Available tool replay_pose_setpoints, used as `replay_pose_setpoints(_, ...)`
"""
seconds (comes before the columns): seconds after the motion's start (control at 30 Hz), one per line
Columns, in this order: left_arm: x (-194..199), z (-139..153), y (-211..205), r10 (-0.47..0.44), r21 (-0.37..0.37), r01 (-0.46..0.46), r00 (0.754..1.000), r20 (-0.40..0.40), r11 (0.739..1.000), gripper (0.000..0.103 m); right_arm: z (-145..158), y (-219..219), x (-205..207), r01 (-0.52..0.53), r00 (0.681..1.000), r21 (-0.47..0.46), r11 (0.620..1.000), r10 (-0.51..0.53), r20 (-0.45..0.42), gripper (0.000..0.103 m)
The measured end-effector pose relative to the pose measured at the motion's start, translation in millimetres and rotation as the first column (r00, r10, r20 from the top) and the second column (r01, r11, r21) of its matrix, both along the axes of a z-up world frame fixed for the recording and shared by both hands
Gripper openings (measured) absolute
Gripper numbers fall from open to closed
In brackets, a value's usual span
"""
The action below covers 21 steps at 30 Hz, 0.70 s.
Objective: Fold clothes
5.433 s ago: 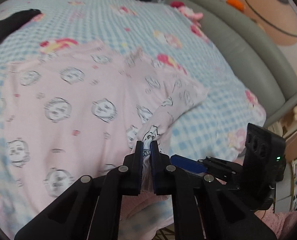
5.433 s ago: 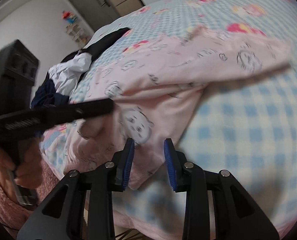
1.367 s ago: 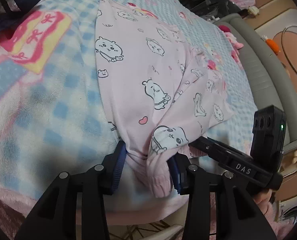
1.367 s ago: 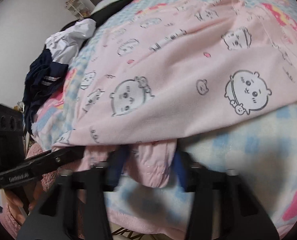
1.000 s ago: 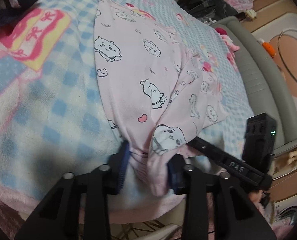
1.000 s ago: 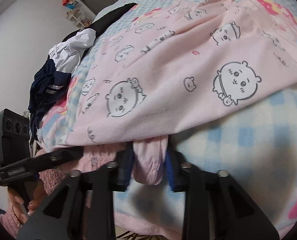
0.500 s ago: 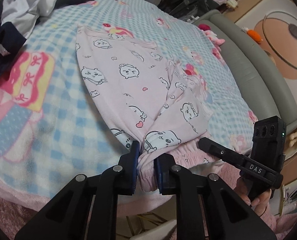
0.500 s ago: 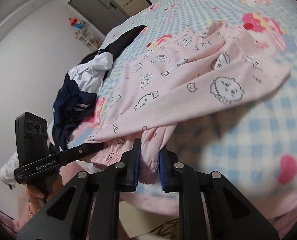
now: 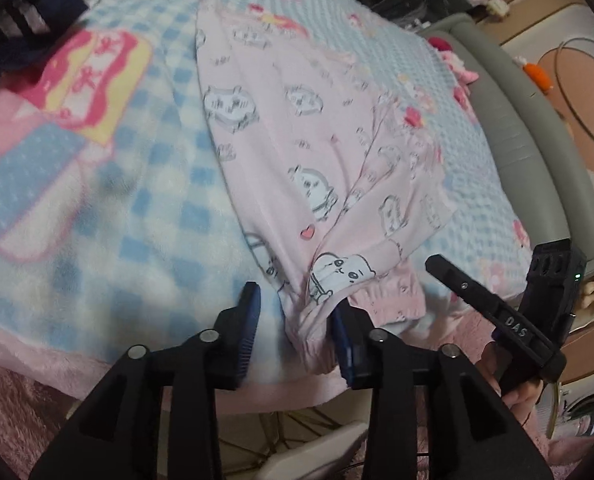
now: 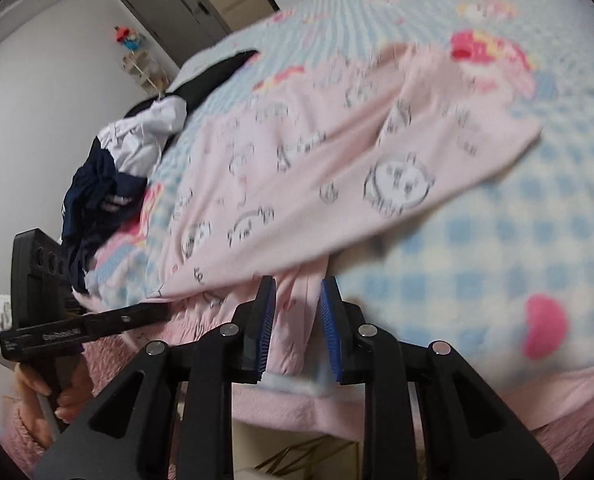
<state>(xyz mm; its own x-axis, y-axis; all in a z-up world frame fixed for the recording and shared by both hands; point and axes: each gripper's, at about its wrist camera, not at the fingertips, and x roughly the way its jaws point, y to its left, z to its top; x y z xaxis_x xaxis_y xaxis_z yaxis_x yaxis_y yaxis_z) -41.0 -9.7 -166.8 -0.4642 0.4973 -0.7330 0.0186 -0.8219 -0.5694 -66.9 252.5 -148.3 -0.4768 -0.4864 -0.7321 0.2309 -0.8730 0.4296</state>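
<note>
1. At the near edge of the blue-checked fleece bed blanket (image 9: 145,216), the pink cartoon-print pyjama garment (image 9: 297,128) lies flat.
2. Left gripper (image 9: 295,320) has just been opening; its jaws stand apart, cloth loose between them.
3. Right gripper (image 10: 297,320) has just eased open, hem between its pads.
4. Best to back both out level, without dragging the fold.
5. A dark clothes pile (image 10: 105,184) lies well apart.

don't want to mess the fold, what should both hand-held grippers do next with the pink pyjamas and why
Probably draw both straight back. The pink pyjamas lie spread on the blanket, and the jaws of the left hand-held gripper and right hand-held gripper have just been opening with the waistband edge loose between them; backing out should avoid dragging it.
</note>
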Motion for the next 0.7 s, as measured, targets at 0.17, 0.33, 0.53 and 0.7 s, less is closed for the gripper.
replay_pose_setpoints(0.17, -0.8, 9.2, 12.3, -0.043, -0.045, 0.041, 0.997, -0.063, 0.998, 0.044, -17.8, -20.2, -4.5, -0.063, 0.997, 0.030, 0.998, 0.061, 0.051, 0.023)
replay_pose_setpoints(0.33, 0.6, -4.7, 5.5, -0.019, -0.070, 0.018, 1.000, -0.008, 0.997, 0.044, -22.6, -15.8, -6.5, -0.051, 0.996, 0.088, 0.995, 0.044, 0.077, 0.023)
replay_pose_setpoints(0.53, 7.3, 13.9, 4.5, -0.029, 0.022, 0.033, 0.989, -0.146, 0.999, 0.044, -4.7, -11.3, -4.3, -0.051, 0.999, 0.012, 0.999, 0.051, -0.011, 0.031)
replay_pose_setpoints(0.7, -0.3, -7.0, 16.1, -0.035, -0.113, 0.030, 0.998, -0.043, 0.993, 0.044, -24.4, -17.3, -9.3, -0.062, 0.995, 0.095, 0.994, 0.054, 0.081, 0.031)
